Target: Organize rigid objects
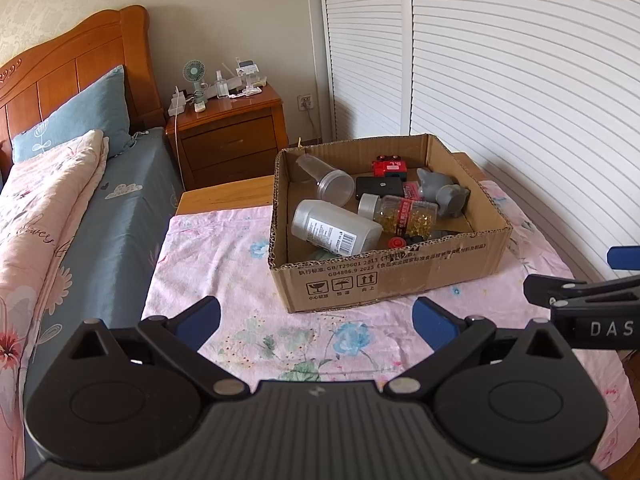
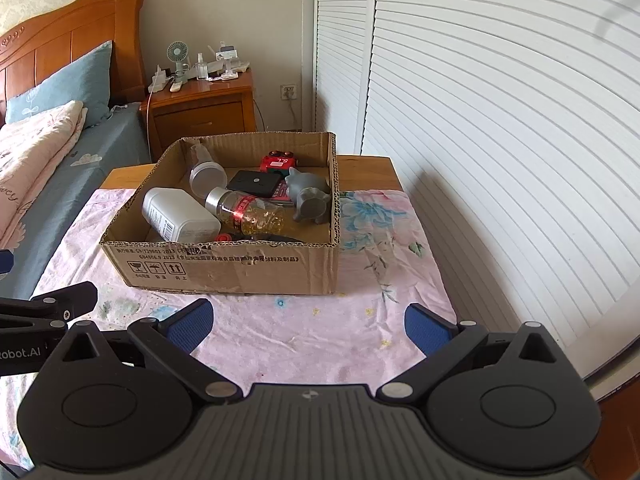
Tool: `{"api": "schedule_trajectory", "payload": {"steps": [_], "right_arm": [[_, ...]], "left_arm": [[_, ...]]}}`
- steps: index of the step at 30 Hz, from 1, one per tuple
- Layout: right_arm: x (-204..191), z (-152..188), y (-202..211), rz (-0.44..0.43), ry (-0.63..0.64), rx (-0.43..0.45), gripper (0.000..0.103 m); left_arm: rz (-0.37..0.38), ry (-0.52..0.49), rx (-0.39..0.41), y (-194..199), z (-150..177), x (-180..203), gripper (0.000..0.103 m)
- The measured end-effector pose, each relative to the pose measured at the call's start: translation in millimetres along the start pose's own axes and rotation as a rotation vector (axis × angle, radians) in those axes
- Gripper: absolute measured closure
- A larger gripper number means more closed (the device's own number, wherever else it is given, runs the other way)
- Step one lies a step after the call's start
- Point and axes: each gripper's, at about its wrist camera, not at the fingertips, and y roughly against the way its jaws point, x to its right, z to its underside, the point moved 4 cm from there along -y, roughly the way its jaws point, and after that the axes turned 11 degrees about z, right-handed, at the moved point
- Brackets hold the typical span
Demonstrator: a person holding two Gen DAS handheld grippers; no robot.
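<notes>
While both your grippers hang short of the cardboard box (image 1: 384, 276), nothing is gripped: the left gripper (image 1: 316, 322) has its blue pads spread wide over the floral cloth (image 1: 224, 264), and the right gripper (image 2: 308, 326) is spread wide and empty too.

The task's things all lie loose inside the box. Just behind its near wall is the white bottle (image 1: 334, 229), on its side. Touching that, toward the box's middle, is the capsule bottle (image 1: 400, 211), also on its side. Behind them, toward the far wall, sit the clear jar (image 1: 326, 180), the black flat case (image 1: 379, 186), the grey animal figure (image 1: 442, 192) and the red toy (image 1: 390, 166).

Risks, as I judge them:
- Round bottles lying flat may roll or squirt out if your pads close off-centre.
- Lifting one may shift whichever leans on it.
- The box wall is high, so a low approach could catch it and drag the box and cloth.

Hard to see: the near wall hides the box floor beside it. A red cap (image 1: 397, 243) and dark bits there are cut off; I can't tell what they are. Labels are too small to read.
</notes>
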Motion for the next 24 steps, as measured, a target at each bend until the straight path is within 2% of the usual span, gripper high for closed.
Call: {"api": "schedule_trajectory", "payload": {"steps": [24], "right_arm": [[-1.7,1.0,0.3,0.002,0.003,0.001,0.0]], "left_arm": [[-0.004,0.004,-0.003,-0.5,0.4,-1.2,0.001]]}}
